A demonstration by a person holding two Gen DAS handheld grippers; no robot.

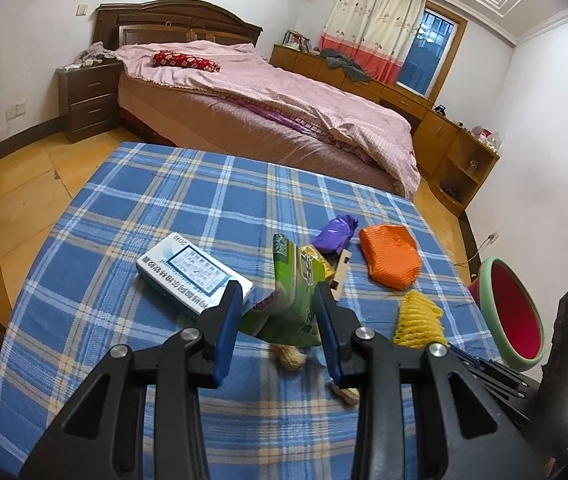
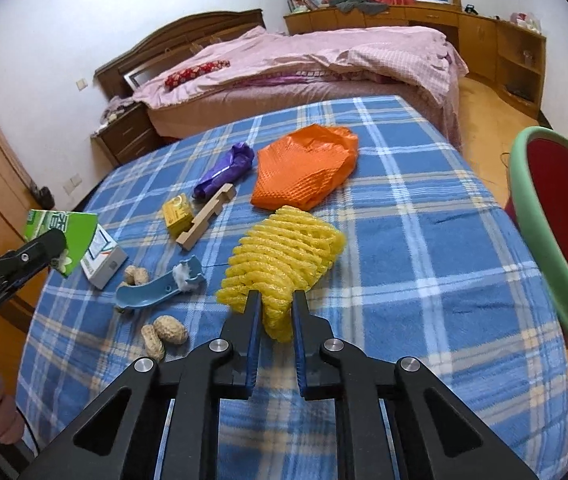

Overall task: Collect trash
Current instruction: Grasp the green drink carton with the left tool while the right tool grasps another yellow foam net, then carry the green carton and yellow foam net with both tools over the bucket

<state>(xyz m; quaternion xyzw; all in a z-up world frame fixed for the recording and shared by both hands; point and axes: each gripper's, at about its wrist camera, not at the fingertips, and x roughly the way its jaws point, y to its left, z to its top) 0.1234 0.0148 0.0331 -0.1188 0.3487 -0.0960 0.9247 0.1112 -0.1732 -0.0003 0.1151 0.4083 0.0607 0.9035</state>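
My left gripper (image 1: pixel 278 292) is shut on a green snack wrapper (image 1: pixel 292 280) and holds it a little above the blue plaid table (image 1: pixel 156 208). In the right wrist view the same wrapper (image 2: pixel 72 232) shows at the far left. My right gripper (image 2: pixel 277 300) is shut on the near end of a yellow foam net (image 2: pixel 284 256), which lies on the cloth. A bin with a green rim (image 2: pixel 524 168) and a red inside stands off the table's right edge.
Spread over the cloth are an orange net bag (image 2: pixel 304 168), a purple wrapper (image 2: pixel 226 168), a small yellow box (image 2: pixel 178 214), a wooden piece (image 2: pixel 204 220), a white carton (image 2: pixel 102 264), a blue plastic piece (image 2: pixel 160 288) and peanuts (image 2: pixel 164 336). A bed (image 2: pixel 324 64) stands behind.
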